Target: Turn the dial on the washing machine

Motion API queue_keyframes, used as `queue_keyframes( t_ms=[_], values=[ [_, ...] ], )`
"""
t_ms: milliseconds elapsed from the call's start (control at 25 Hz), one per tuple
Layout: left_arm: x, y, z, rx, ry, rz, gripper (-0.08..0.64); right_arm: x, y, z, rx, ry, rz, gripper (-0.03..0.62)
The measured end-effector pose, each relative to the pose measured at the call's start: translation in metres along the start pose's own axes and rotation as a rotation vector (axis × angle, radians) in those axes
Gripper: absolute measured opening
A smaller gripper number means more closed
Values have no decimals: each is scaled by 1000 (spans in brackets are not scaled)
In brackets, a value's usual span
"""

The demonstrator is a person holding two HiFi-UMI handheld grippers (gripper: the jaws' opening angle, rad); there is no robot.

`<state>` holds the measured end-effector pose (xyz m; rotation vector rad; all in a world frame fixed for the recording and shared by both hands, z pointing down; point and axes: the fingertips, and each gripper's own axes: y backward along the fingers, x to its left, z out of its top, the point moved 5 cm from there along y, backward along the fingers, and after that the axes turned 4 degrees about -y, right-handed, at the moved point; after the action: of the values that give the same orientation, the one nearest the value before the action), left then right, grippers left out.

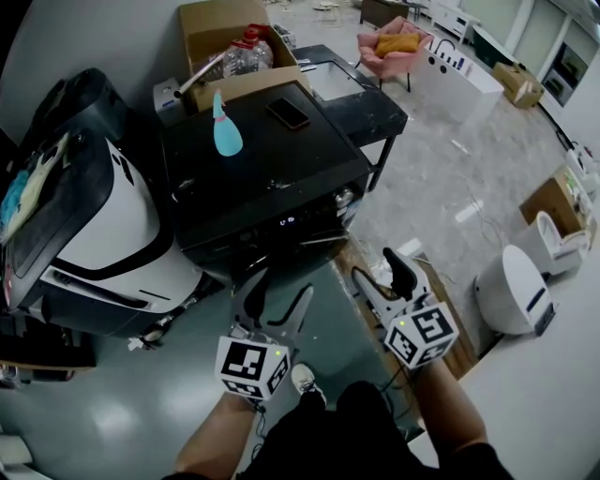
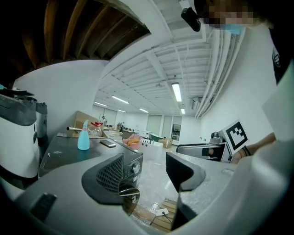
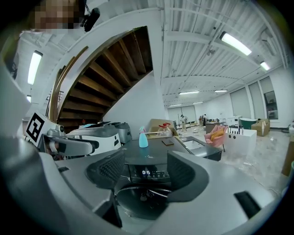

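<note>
Both your left gripper [image 1: 279, 295] and right gripper [image 1: 382, 277] are open wide, holding nothing. The dial [image 2: 136, 168] on the washing machine [image 1: 272, 159] looks hard and slick; pinch its round edge.

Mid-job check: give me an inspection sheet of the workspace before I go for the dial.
Surface: washing machine top, dark and flat, with things on it.
Job's things: dial on the front panel, untouched; display lit.
Clutter: blue spray bottle and phone on the top; cardboard box with bottles behind.
Grippers: left hand-held gripper and right hand-held gripper both open, empty, short of the machine.
Cables: white plug and lead on the wooden board below.
Surroundings: white appliance at left; pink armchair beyond.
</note>
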<state>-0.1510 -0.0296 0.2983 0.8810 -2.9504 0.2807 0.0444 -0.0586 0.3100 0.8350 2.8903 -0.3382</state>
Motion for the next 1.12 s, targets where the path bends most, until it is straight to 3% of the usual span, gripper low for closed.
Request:
queue_keyframes(
  t_ms=[400, 760, 1120],
  values=[
    [13, -27, -8, 9, 13, 22, 271, -17, -41, -8, 31, 59, 28, 290],
    [24, -78, -21, 36, 52, 148, 271, -70, -97, -26, 70, 140, 111, 290],
    [30, -134, -43, 86, 84, 242, 270, -122, -155, -55, 163, 230, 121, 295]
  ],
)
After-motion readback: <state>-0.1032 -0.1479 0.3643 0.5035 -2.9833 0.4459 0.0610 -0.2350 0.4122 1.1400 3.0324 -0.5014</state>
